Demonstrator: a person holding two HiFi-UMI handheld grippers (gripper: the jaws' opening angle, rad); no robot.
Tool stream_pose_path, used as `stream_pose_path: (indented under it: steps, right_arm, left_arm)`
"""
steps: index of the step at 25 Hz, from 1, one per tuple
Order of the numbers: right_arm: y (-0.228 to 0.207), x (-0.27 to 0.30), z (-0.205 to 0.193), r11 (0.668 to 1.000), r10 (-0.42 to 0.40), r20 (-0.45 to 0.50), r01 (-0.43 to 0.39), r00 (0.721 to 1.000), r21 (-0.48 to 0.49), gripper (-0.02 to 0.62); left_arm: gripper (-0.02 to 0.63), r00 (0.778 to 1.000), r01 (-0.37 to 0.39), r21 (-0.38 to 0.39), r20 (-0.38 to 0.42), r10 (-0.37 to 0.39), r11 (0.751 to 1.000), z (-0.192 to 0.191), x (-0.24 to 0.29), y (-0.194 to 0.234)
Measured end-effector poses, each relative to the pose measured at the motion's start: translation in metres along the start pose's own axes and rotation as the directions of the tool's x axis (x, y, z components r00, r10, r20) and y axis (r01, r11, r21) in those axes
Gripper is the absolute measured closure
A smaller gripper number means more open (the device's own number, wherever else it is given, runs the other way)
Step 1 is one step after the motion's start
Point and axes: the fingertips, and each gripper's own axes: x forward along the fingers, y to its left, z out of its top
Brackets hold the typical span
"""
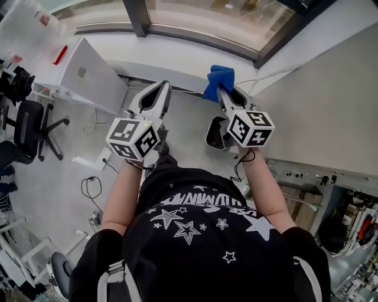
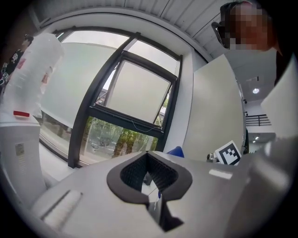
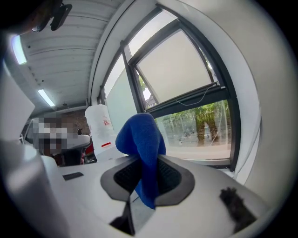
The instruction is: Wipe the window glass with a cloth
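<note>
The window glass [image 1: 218, 16] fills the far end of the scene, set in a dark frame [image 1: 137, 15] above a white ledge [image 1: 177, 59]. The gripper views show a pale upper pane and a lower pane with trees beyond it [image 3: 200, 123]. From the head view the person stands back from it, both arms stretched forward over the floor. The left hand-held gripper [image 1: 160, 89] points toward the ledge, and its own view shows the jaws brought together at their tips with nothing between the ribbed pads [image 2: 160, 174]. The right hand-held gripper [image 1: 222, 89] is clamped on the blue cloth [image 1: 220, 80]. In the right gripper view the cloth [image 3: 142, 142] is pinched between the pads, a bunched fold rising above the jaws and a tail hanging below. The cloth is in the air, near the window but apart from the pane. By my reading the cloth is in hand and aimed, but no wiping contact is made at this moment. Whether any of the glass has already been cleaned cannot be told. What is left is to close the gap, press the fold to the pane and sweep it across.
</note>
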Motion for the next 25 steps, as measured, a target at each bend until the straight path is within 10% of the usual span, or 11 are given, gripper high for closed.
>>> stream_pose_path:
  steps: [25]
  right_arm:
    - [0.031,0.128,0.012,0.980,-0.195,-0.057,0.196,0.979,0.016,0.518]
  left_arm:
    - [0.600,0.983,0.143,-0.087,-0.099,-0.152,0.986,0.023,0.061,0.161]
